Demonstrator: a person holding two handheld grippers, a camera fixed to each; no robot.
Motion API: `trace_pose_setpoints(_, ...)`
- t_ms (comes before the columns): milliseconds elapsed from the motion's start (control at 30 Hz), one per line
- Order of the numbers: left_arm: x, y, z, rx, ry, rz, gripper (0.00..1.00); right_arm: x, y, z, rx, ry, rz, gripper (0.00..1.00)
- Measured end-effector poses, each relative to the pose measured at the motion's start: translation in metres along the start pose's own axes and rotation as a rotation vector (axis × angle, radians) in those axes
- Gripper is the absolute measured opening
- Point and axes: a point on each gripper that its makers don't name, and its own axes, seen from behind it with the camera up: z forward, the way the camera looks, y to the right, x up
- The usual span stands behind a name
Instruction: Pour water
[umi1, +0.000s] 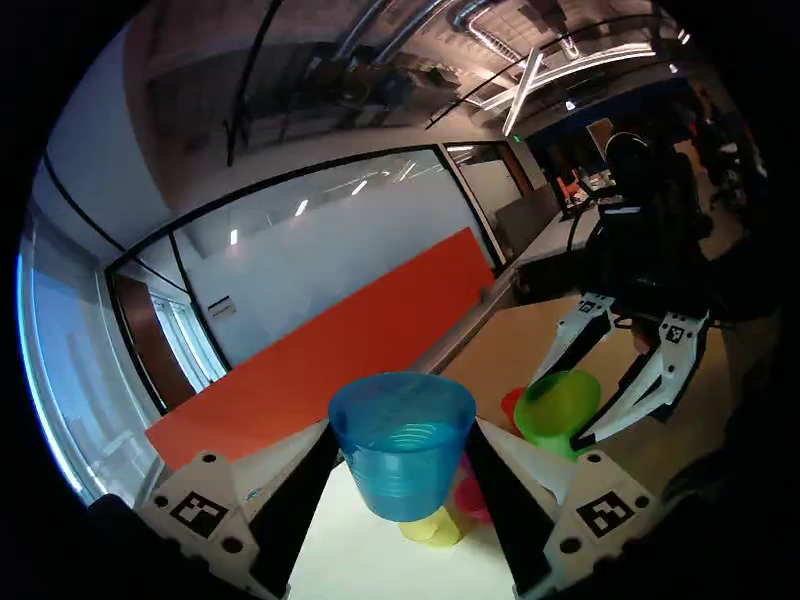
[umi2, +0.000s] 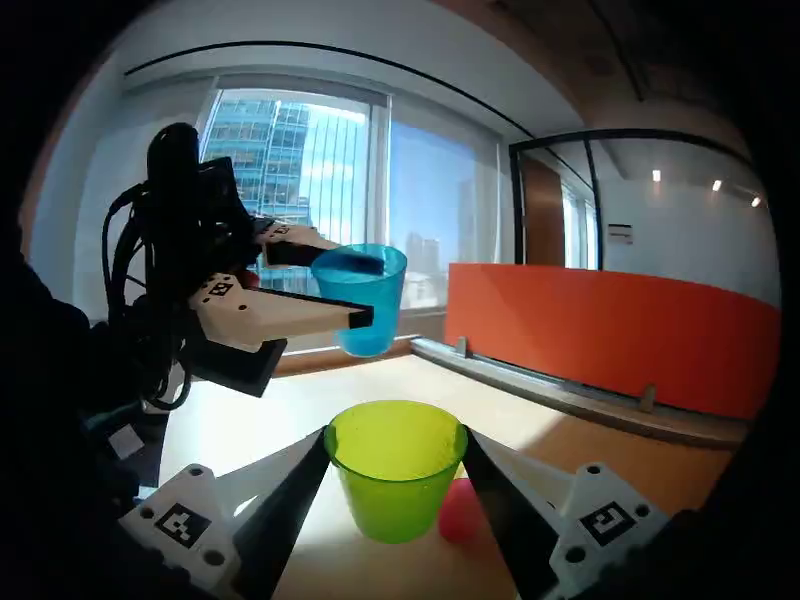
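My left gripper (umi1: 403, 470) is shut on a clear blue cup (umi1: 402, 440), held upright above the table; a water line shows inside it. In the right gripper view the same blue cup (umi2: 362, 297) hangs at upper left between the left gripper's (umi2: 345, 290) white fingers. My right gripper (umi2: 396, 480) is shut on a green cup (umi2: 397, 466), upright and low over the table. In the left gripper view that green cup (umi1: 556, 408) sits to the right of the blue one, gripped by the right gripper (umi1: 590, 415). The two cups are apart.
A yellow cup (umi1: 432, 526) and a pink cup (umi1: 472, 497) stand on the pale table (umi1: 400, 565) under the blue cup; the pink cup (umi2: 459, 510) shows beside the green one. A red cup (umi1: 512, 402) sits behind the green cup. An orange divider (umi2: 620, 335) borders the table.
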Motion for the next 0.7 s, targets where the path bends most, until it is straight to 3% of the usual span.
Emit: trace_pose_setpoints(700, 0.016, 0.000, 0.002, -0.012, 0.006, 0.134, 0.85, -0.003, -0.016, 0.010, 0.046, -0.007, -0.022, 0.93)
